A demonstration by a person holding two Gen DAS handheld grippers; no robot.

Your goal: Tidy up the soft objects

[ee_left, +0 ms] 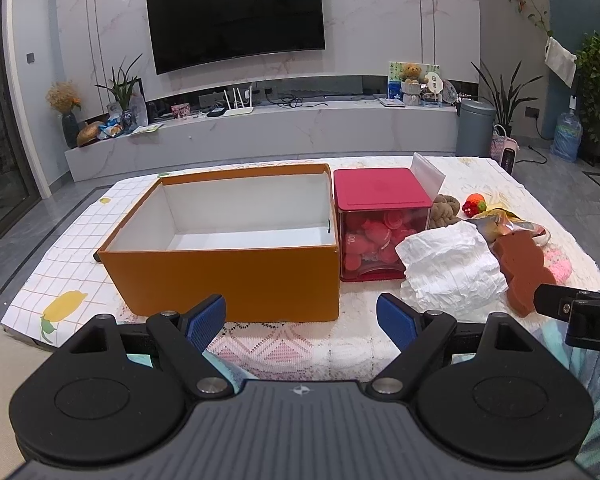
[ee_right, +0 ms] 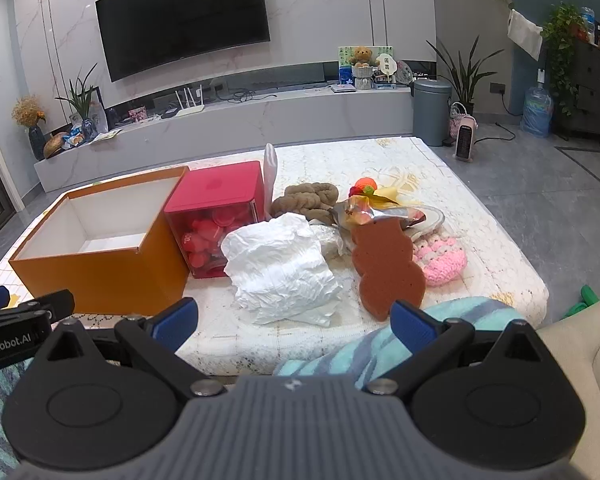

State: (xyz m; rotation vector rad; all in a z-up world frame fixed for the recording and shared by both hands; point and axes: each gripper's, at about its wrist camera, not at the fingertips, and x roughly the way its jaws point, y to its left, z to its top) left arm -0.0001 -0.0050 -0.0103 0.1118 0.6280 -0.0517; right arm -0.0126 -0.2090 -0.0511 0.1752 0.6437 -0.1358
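Orange box (ee_left: 228,240) gapes unobstructed above; red container (ee_left: 380,220) crowds its right wall

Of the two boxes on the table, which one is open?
The orange box is open: it has no lid and its white inside shows, with nothing visible in it. The red box beside it has its lid on and holds pink-red items behind a clear wall.
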